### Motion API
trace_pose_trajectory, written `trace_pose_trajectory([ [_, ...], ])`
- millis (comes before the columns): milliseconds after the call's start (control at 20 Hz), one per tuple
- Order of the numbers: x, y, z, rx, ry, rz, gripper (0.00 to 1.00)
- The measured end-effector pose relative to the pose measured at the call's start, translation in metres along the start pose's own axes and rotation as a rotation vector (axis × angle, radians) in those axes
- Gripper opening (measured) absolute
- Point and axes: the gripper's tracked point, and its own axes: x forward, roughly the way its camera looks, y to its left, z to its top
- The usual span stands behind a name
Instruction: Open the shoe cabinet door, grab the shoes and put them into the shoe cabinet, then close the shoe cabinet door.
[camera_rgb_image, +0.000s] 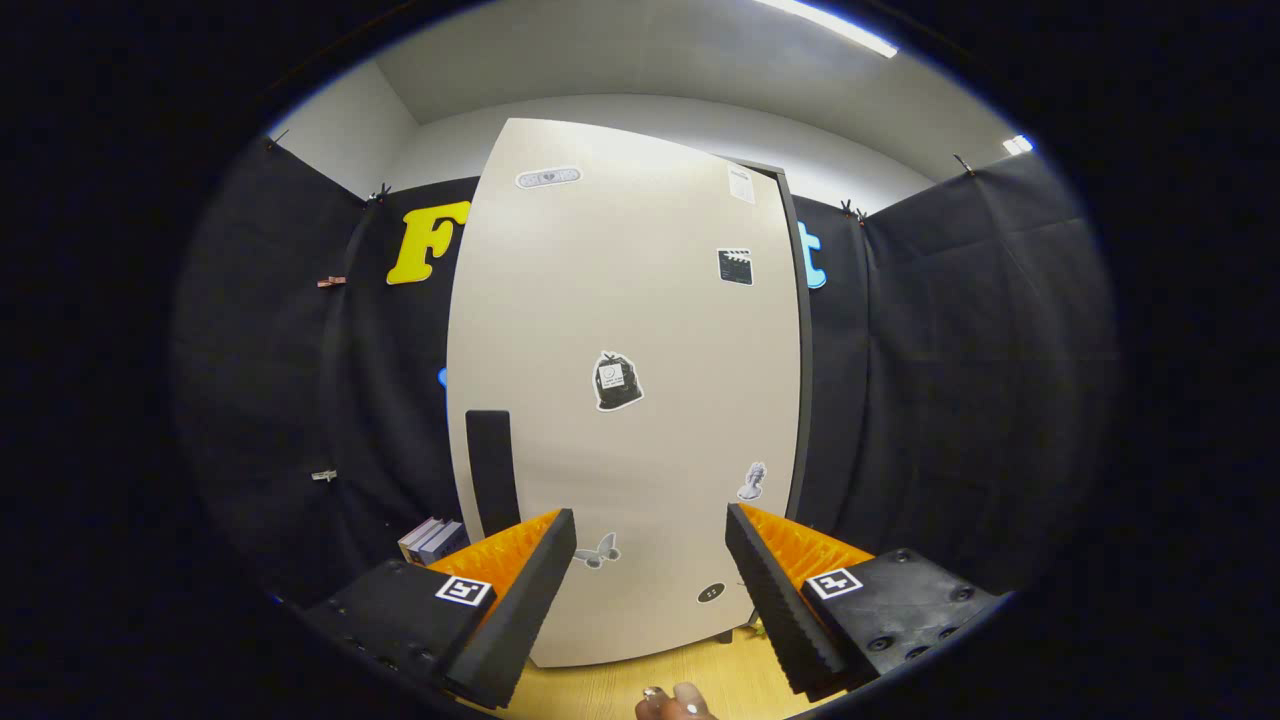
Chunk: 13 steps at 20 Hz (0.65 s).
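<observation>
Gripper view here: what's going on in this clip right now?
A person's hand-held claw faces the shoe cabinet, fingers spread wide and holding nothing. The pale, sticker-covered door looks closed, its dark handle just beyond the left finger and untouched. Part of a hand shows below the fingers, and a few books sit beside the cabinet.

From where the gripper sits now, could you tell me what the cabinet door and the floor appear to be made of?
The cabinet door looks like matte beige laminate board: smooth, evenly coloured, no grain, stickers lying flat on it. The floor looks like light wood or wood-look laminate, with faint grain lines. The open gripper faces the door.
</observation>
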Motion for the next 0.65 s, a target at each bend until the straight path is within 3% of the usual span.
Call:
trace_pose_trajectory([
  [650,0.0005,0.0028,-0.0026,-0.012,0.013,0.01,0.97],
])
